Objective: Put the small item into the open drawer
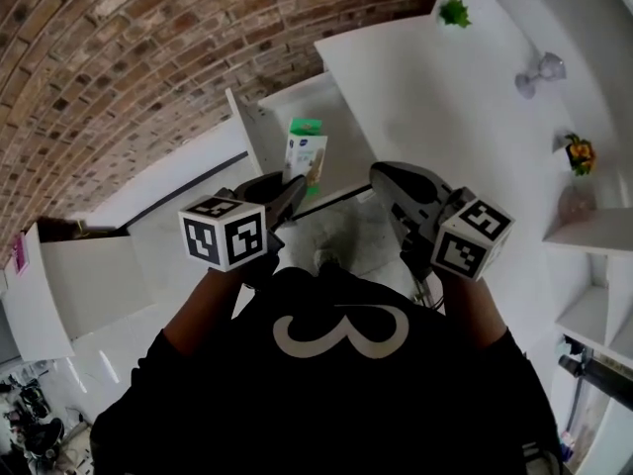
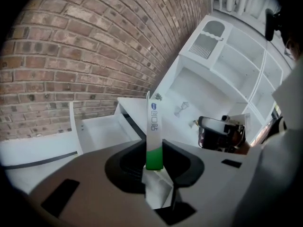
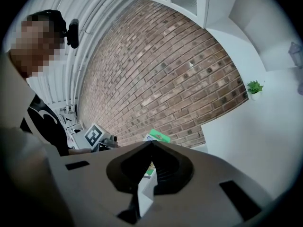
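Note:
My left gripper (image 1: 288, 195) is shut on a small white and green box (image 1: 306, 155), which stands upright between its jaws. In the left gripper view the box (image 2: 153, 126) shows edge-on, pinched in the left gripper (image 2: 154, 148). Beyond it is the open white drawer (image 2: 101, 129), seen in the head view just behind the box as the drawer (image 1: 265, 115). My right gripper (image 1: 392, 182) hovers to the right of the box at the same height, jaws together and holding nothing. In its own view the right gripper (image 3: 151, 144) is shut, with the box (image 3: 158, 136) past its tips.
A brick wall (image 1: 129, 57) runs behind the white cabinet top (image 1: 415, 77). A small green plant (image 1: 455, 12) and a glass goblet (image 1: 540, 71) stand on it. White shelves (image 1: 593, 236) line the right side. A white box-like unit (image 1: 89, 275) stands at the left.

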Tool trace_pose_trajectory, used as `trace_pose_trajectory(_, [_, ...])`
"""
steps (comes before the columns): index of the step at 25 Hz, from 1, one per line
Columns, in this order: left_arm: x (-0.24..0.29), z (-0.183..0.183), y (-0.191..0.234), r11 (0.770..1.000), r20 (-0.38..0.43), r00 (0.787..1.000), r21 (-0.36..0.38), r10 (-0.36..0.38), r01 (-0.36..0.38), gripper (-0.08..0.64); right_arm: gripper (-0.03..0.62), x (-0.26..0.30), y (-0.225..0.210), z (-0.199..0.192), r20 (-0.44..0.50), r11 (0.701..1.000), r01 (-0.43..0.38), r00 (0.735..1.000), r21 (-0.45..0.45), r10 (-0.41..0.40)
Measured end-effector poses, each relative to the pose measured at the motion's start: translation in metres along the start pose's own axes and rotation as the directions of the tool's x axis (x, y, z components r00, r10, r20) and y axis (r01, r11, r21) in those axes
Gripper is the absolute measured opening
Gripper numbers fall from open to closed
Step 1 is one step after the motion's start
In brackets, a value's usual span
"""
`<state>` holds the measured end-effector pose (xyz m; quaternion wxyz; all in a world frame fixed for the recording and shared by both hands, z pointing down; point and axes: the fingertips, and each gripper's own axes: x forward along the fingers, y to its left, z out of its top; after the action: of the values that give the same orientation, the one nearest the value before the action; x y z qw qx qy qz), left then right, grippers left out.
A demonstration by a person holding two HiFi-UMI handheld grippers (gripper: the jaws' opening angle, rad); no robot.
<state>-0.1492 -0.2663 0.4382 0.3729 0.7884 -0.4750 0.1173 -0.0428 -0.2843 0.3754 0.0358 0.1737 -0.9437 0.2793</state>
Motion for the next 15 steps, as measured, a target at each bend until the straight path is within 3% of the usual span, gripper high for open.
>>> trace_pose_trajectory(15, [0.081,-0.014,0.058,0.995,-0.137,0.986,0.0,0.097,-0.098,0.091,0.009,0.005,-0.054,-0.013,-0.033,0.995,0.089,0.996,0.052,-0.087])
